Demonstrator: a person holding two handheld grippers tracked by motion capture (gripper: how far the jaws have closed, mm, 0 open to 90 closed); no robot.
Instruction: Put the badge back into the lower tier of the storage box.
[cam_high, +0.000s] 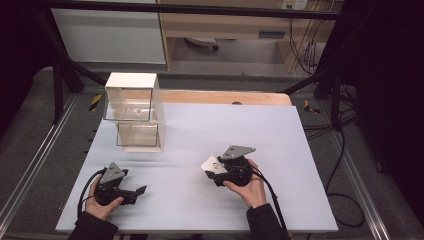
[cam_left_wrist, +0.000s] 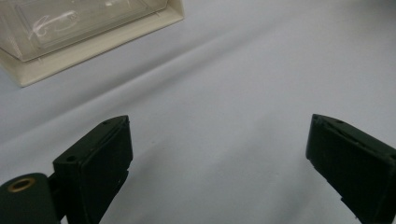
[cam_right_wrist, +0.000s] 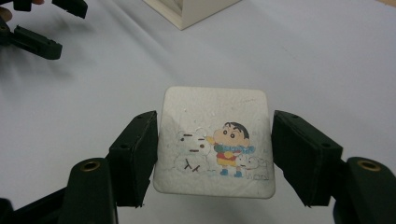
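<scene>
A square coaster (cam_right_wrist: 215, 142) – thin, stiff, likely light – is pinched edge-to-edge by the right gripper (cam_right_wrist: 215, 158) at table centre-right; the left gripper (cam_left_wrist: 219, 163), at eight o'clock, gapes empty.

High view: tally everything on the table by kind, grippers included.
Grippers: 2, the left gripper open with nothing between its jaws, the right gripper shut on the cartoon tile
Square cartoon tiles: 1
White stands with clear drawers: 1, the drawer stand
Total: 4
</scene>
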